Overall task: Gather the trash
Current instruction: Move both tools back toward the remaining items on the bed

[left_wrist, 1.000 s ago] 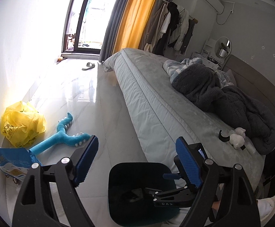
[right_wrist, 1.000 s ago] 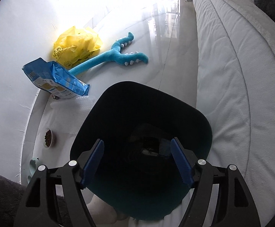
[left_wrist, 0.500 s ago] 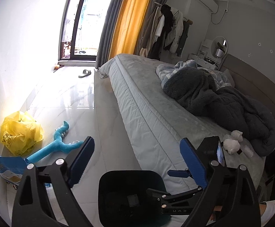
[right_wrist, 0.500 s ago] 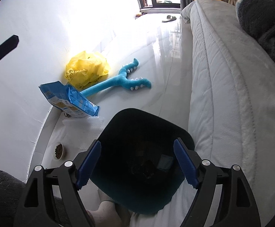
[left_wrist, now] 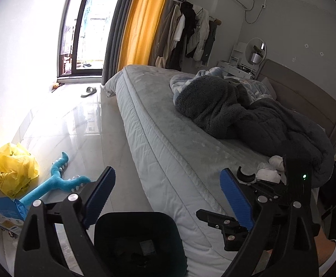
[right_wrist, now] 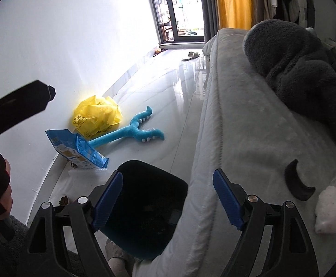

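Item: crumpled tissues [right_wrist: 331, 210] on bed [right_wrist: 248, 120], light and soft; pinch mid-wad. Your right gripper [right_wrist: 168, 199] and left gripper [left_wrist: 168, 198] gape empty.

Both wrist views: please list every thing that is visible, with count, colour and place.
bin: one, black, on the floor beside the bed.
tissue wads: a few, white, on the bed's near corner.
curved piece: one, black, on the bed beside the tissue wads.
plastic bag: one, yellow, by the wall.
packet: one, blue, on the floor by the wall.
plush toy: one, turquoise, on the floor.
blanket: one, dark grey, piled on the bed.
slipper: one, near the window.
left gripper: open, empty.
right gripper: open, empty.
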